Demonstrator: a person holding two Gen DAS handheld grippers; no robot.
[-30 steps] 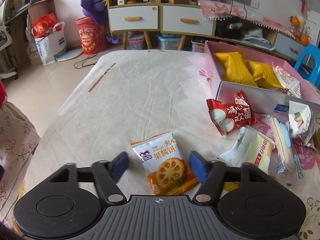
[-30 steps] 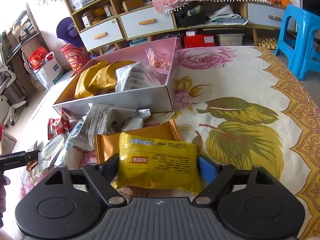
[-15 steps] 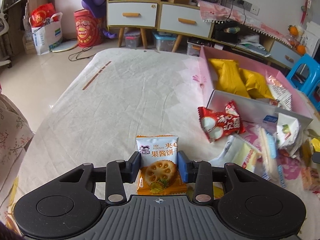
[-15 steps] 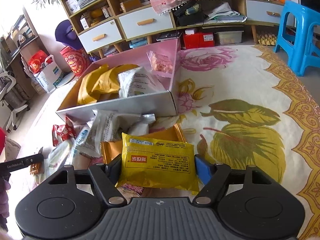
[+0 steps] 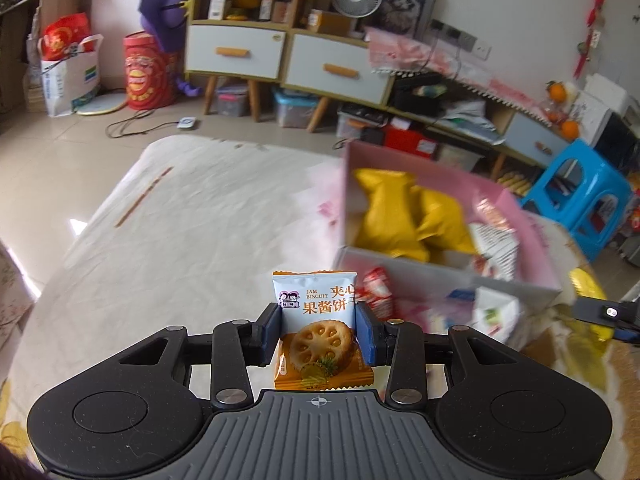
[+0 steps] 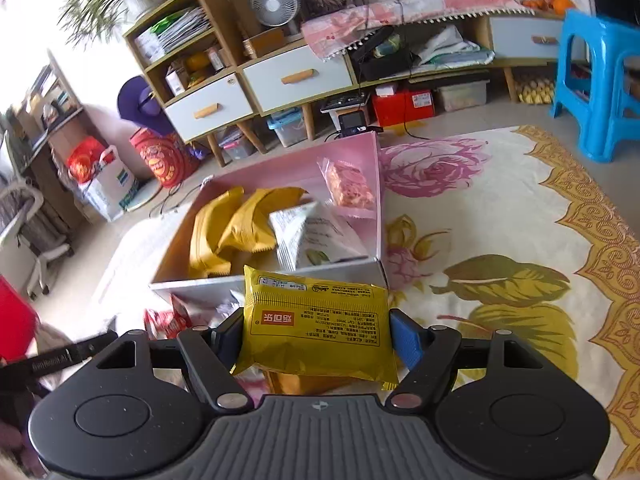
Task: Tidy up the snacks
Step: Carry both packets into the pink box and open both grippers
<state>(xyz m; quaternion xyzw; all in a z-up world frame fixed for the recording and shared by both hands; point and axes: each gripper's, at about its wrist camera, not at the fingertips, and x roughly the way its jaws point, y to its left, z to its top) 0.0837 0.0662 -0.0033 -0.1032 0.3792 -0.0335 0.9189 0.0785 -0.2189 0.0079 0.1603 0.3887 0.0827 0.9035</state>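
Left gripper (image 5: 318, 334) clamps jam biscuit packet (image 5: 316, 320); right gripper (image 6: 318, 340) clamps yellow packet (image 6: 316, 328).

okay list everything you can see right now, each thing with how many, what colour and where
jam biscuit packet: one, white and orange, clamped in the left gripper
yellow snack packet: one, yellow with a red label, clamped in the right gripper
pink box: one, pink inside, grey-white front wall, open on the table
yellow bags: at least two, yellow, inside the box
white packet: one, white, inside the box
clear packet: one, clear with orange contents, against the box's back corner
red packet: one, red and white, on the table before the box
stool: one, blue, on the floor
left gripper: one, black with blue pads
right gripper: one, black with blue pads
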